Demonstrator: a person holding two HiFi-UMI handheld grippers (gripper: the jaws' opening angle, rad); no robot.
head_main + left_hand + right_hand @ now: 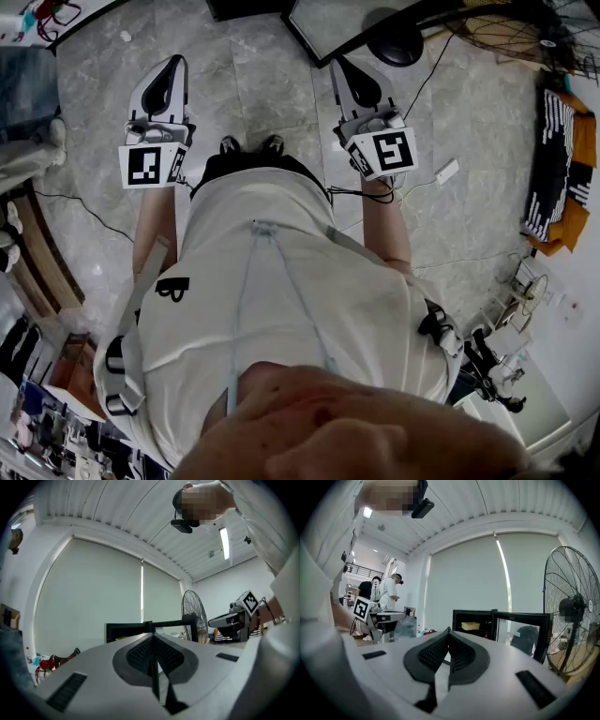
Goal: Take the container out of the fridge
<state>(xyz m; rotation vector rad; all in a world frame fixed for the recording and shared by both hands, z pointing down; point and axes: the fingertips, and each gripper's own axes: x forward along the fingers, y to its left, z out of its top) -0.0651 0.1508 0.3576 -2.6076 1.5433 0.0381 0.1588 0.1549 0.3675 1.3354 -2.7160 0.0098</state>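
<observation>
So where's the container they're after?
In the right gripper view, the yellow container sits inside the open black fridge, left of its glass door and the standing fan.

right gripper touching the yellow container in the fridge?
Apart. In the right gripper view the right gripper is shut and empty; the yellow container sits inside the fridge, well beyond its tips.

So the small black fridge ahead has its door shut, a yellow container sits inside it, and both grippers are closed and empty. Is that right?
Not quite. The fridge has its door open, swung to the right, as the right gripper view shows. The yellow container does sit inside, and the left gripper and right gripper are closed and empty.
</observation>
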